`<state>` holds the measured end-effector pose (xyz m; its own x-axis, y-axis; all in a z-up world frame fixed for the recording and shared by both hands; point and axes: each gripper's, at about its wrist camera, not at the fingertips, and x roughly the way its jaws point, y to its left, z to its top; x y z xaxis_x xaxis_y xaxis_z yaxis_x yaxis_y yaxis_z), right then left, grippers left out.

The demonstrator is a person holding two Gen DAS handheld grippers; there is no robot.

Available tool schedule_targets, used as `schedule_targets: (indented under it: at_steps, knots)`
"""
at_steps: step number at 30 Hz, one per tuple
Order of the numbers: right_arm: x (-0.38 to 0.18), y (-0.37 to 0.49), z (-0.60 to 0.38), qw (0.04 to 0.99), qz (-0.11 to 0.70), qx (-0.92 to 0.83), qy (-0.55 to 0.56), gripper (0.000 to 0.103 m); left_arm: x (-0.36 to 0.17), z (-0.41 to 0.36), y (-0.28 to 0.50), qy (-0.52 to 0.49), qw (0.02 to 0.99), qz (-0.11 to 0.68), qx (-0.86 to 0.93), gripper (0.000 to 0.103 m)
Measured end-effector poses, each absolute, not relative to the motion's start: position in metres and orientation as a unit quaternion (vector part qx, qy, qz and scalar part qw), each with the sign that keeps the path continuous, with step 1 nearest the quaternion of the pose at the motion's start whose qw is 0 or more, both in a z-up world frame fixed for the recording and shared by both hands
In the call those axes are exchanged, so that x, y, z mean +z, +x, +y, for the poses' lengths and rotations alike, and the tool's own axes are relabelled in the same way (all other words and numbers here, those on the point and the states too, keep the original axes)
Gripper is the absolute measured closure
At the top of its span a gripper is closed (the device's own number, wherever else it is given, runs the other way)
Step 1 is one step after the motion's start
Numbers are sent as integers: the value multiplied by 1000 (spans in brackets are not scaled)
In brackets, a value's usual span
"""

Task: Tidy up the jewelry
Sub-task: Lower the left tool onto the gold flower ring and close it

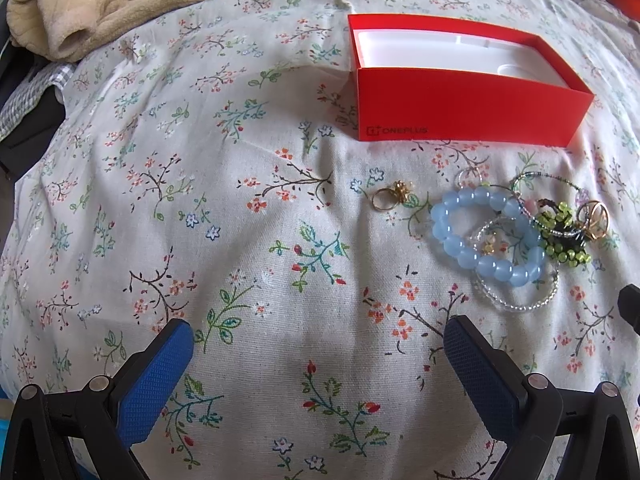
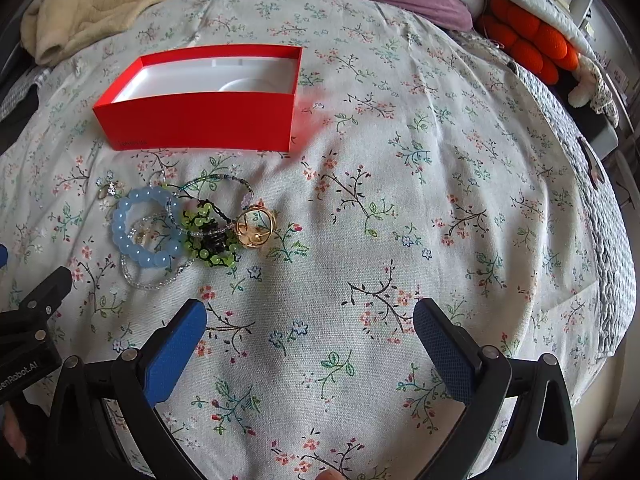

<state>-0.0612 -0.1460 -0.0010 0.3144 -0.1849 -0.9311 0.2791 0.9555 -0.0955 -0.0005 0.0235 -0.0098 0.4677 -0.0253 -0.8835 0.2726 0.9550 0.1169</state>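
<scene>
Floral cotton covers the bed (image 2: 400,208); a red box (image 2: 200,120) sits beside tangled bracelets (image 2: 168,228). Left gripper (image 1: 320,344) and right gripper (image 2: 310,328) both gape, holding nothing.

Readable text, two spots only:

- "ONEPLUS" with the boxed "1+" logo, dark print on the near side wall of the red box (image 1: 472,108), low on the wall toward its left corner, left wrist view. In the right wrist view the same print sits at the lower left of that wall on the red box (image 2: 200,120), but it's too small and smeared to read there.
- "...enRobot.AI", white on black, on the body of the left gripper (image 2: 24,372) at the frame's left edge in the right wrist view. Leading letters are cut off by the frame.

Nothing else legible.
</scene>
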Motion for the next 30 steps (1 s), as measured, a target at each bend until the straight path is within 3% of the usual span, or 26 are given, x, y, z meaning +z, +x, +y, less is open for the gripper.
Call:
schedule_targets:
  at_steps: [16, 23, 30]
  knots:
    - [25, -40, -168, 814, 561, -121, 88, 0, 29, 40, 31, 83, 855, 499, -114, 1]
    - [22, -19, -183, 804, 580, -101, 80, 0, 17, 32, 62, 70, 823, 542, -155, 1]
    - [9, -9, -198, 788, 598, -92, 112, 0, -15, 19, 73, 56, 809, 547, -209, 23]
